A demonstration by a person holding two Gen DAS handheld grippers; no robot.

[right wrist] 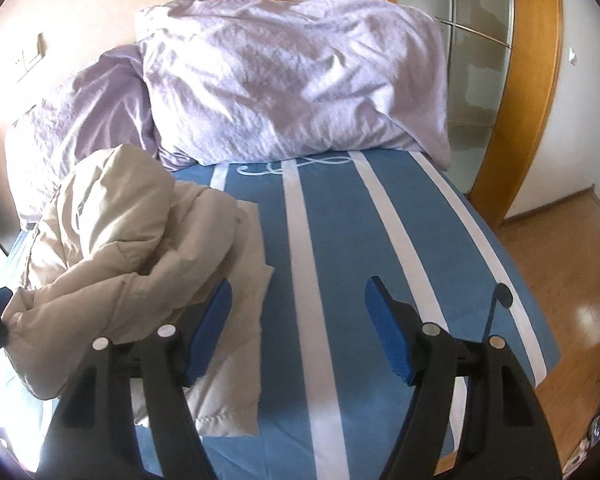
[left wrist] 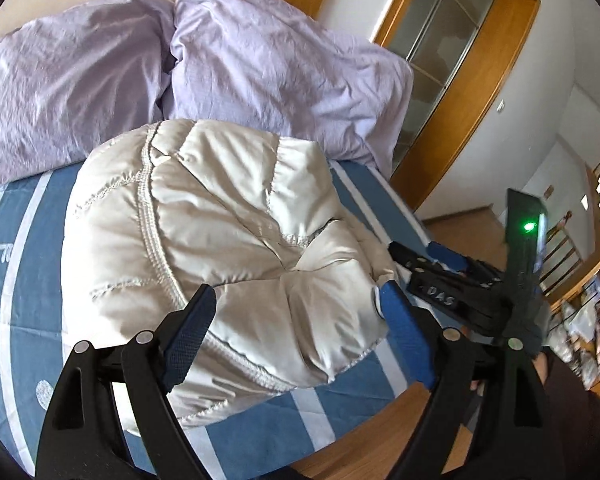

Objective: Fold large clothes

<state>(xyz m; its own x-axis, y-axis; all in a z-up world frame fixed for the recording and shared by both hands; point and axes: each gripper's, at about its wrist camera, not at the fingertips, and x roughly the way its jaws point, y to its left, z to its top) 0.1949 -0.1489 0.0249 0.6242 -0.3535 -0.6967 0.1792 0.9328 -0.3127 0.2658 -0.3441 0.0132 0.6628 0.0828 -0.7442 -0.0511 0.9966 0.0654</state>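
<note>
The beige quilted jacket (left wrist: 228, 256) is lying bunched on the striped bed (right wrist: 340, 240), near the lilac pillows (right wrist: 292, 80). Left tongs (left wrist: 296, 336) and right tongs (right wrist: 300, 320) are standing open, gripping nothing.

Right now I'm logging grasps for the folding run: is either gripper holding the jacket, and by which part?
Neither. The left gripper and right gripper both stand with jaws open; the puffy jacket lies loose on the striped bed cover.

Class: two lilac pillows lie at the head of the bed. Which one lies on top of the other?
The pillow nearer the door overlaps the wall-side pillow, whose edge is tucked beneath it.
</note>
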